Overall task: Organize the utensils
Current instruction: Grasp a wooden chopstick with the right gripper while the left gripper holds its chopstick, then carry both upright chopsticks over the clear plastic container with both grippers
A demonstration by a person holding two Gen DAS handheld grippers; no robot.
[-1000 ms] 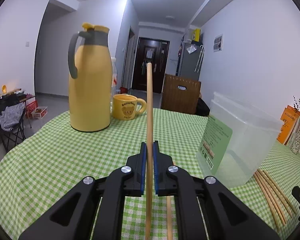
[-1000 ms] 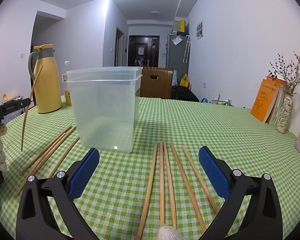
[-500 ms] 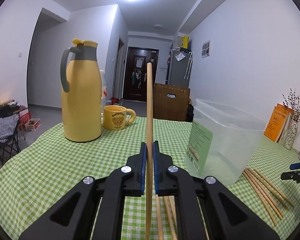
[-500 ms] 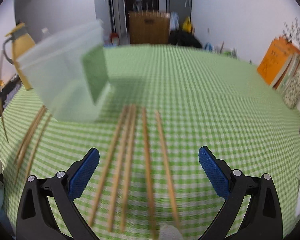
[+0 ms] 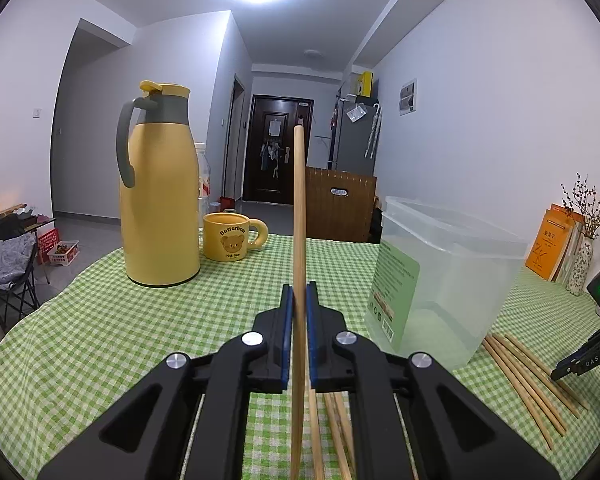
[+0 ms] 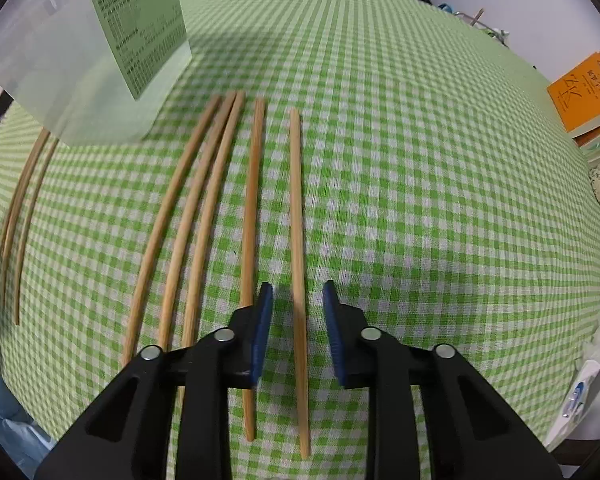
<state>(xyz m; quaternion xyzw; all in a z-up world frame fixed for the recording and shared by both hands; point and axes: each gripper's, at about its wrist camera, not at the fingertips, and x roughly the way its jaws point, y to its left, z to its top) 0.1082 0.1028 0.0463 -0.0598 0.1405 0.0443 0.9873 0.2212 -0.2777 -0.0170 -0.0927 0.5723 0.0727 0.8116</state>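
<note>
My left gripper [image 5: 297, 304] is shut on a wooden chopstick [image 5: 299, 208] and holds it upright above the green checked tablecloth. The clear plastic container [image 5: 448, 280] with a green label stands to its right. My right gripper [image 6: 297, 300] points down at the cloth, its jaws partly closed on either side of the rightmost chopstick [image 6: 296, 216], not touching it. Several more chopsticks [image 6: 204, 216] lie side by side to its left, below the container [image 6: 80, 52]. The right gripper also shows at the right edge of the left wrist view [image 5: 588, 356].
A yellow thermos jug [image 5: 158, 196] and a yellow bear mug [image 5: 230, 236] stand at the back left. Two more chopsticks [image 6: 20, 208] lie at the far left. Orange books [image 6: 584, 92] and a vase [image 5: 580, 268] stand at the right edge.
My right gripper has tilted down over the chopsticks and narrowed its jaws around the rightmost one. My left gripper has moved with its chopstick so the container sits nearer to centre.
</note>
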